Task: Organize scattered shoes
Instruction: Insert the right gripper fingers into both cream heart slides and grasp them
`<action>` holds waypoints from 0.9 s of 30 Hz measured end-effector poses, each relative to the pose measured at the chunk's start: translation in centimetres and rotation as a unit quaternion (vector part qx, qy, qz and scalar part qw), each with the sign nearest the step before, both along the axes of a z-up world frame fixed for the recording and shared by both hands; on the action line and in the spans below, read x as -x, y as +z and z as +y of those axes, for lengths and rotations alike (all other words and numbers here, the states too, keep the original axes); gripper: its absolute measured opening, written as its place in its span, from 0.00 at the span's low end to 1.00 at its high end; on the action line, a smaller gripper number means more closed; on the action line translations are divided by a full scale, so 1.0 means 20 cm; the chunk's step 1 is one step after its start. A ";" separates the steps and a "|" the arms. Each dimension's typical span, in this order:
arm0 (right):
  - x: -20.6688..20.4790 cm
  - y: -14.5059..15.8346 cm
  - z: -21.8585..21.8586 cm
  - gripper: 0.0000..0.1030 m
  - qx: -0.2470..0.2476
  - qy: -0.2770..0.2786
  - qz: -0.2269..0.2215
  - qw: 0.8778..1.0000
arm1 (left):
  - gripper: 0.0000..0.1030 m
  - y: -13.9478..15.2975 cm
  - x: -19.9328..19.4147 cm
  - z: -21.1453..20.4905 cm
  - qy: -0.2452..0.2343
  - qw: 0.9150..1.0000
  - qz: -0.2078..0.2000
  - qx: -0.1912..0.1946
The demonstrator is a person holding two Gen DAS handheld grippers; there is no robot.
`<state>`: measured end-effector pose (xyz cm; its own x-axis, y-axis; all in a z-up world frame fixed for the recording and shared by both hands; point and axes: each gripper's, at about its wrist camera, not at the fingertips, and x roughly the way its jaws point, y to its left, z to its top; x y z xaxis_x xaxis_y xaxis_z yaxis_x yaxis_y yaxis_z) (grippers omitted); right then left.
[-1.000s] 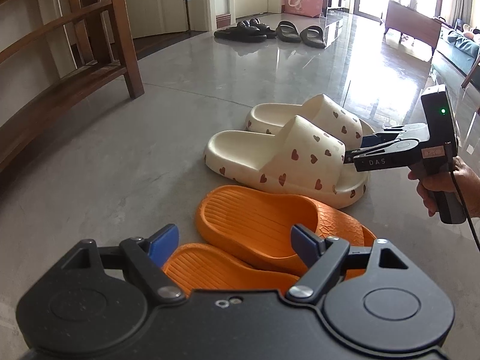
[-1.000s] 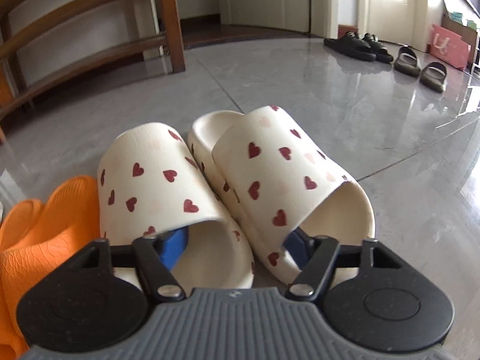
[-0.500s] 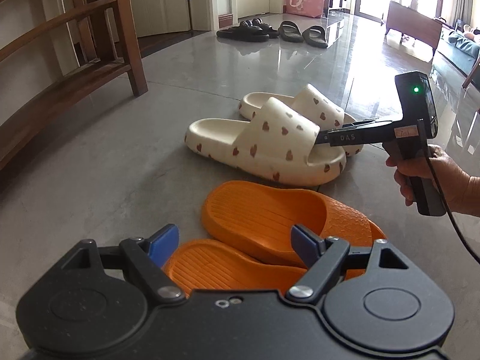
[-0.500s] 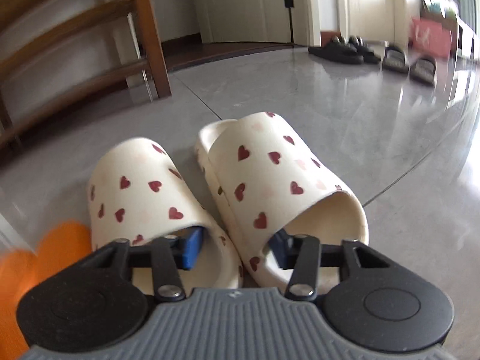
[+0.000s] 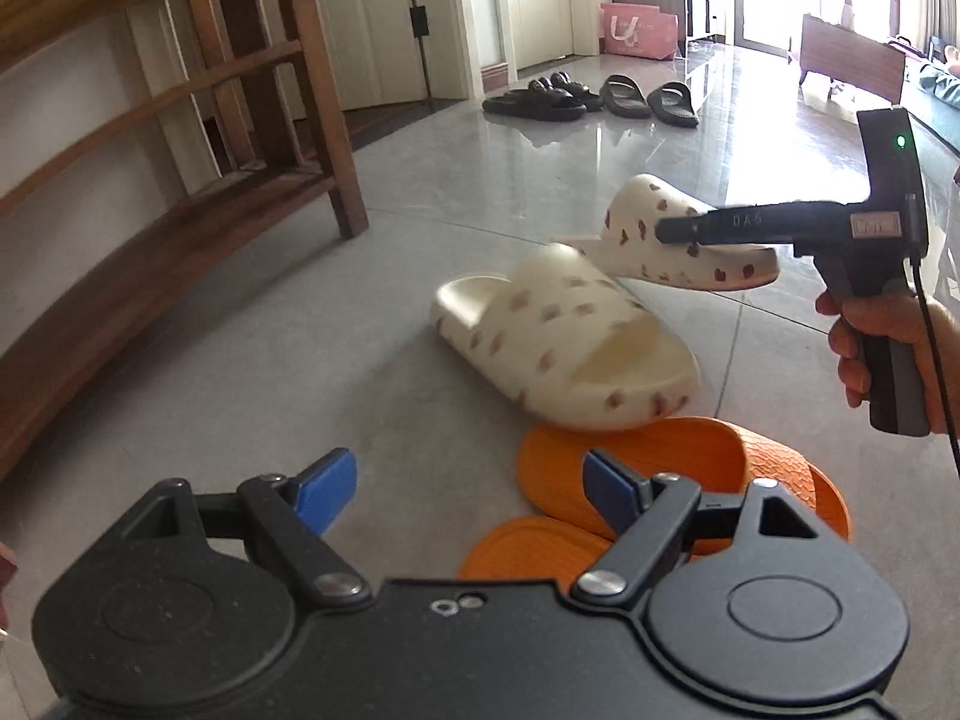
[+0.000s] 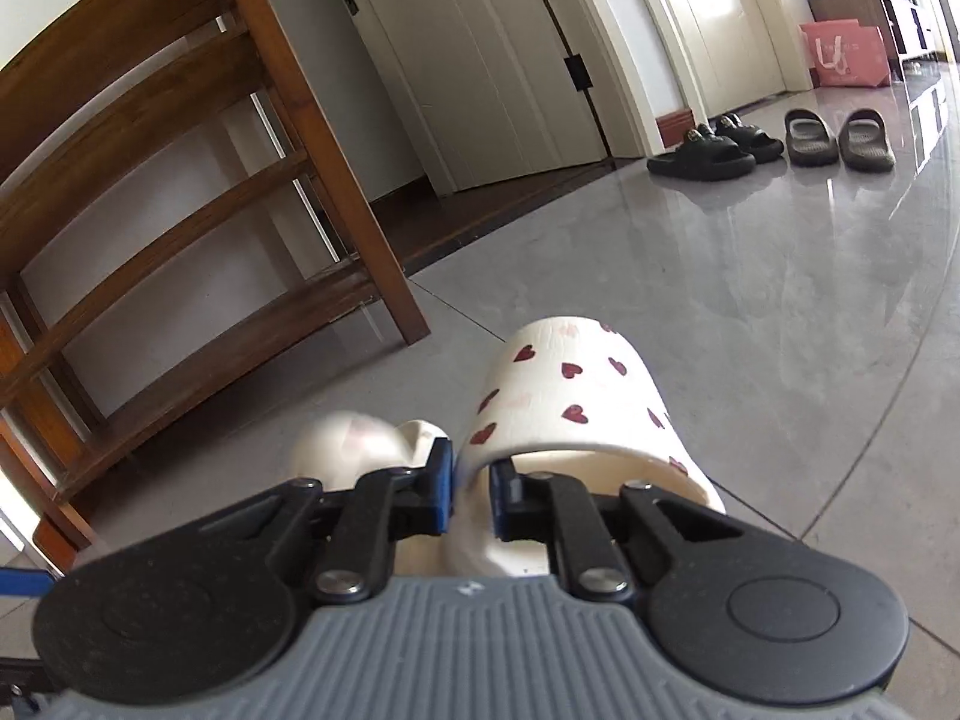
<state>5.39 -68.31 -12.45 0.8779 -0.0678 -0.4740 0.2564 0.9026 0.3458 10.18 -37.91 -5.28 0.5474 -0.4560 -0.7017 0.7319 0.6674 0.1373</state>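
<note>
Currently, item list. Right gripper [image 6: 473, 483]: blue pads pinched tight on strap edge of heart-print slipper [image 6: 564, 402], slipper raised off grey floor [image 6: 750, 312], centre frame. Same grip seen from left wrist view, right of centre, hand [image 5: 888, 342] on handle. Second heart-print slipper [image 5: 570, 348]: blurred, mid frame, toe end over orange slippers [image 5: 690, 480]. Left gripper [image 5: 468, 483]: jaws wide, nothing between, orange pair just beyond right finger. Wooden rack [image 5: 180, 180]: left side. Dark slippers [image 5: 591, 99]: upper centre, by door.
</note>
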 end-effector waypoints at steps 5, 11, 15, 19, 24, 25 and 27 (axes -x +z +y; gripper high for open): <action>-0.05 -0.03 0.16 0.14 0.137 0.038 0.052 0.989 | 0.82 0.03 -0.04 0.04 0.027 0.999 0.012 0.019; -0.02 -0.20 0.16 0.19 0.170 0.101 0.099 0.975 | 0.82 0.00 -0.01 0.04 0.010 1.000 0.003 0.016; 0.02 -0.24 0.10 0.22 0.116 0.103 0.084 0.984 | 0.82 -0.03 -0.02 0.03 0.009 1.000 0.007 0.011; 0.05 -0.27 0.09 0.53 0.095 0.111 0.071 0.987 | 0.82 -0.06 -0.03 0.02 0.012 1.000 0.014 0.011; 0.06 -0.28 0.14 0.55 0.108 0.109 0.063 0.986 | 0.82 -0.10 -0.03 0.01 0.014 1.000 0.019 0.007; 0.05 -0.28 0.15 0.55 0.113 0.103 0.066 0.986 | 0.82 -0.11 -0.03 0.01 0.015 1.000 0.021 0.006; -0.01 -0.31 0.17 0.58 0.117 0.088 0.071 0.987 | 0.82 -0.12 -0.03 0.01 0.017 1.000 0.024 0.005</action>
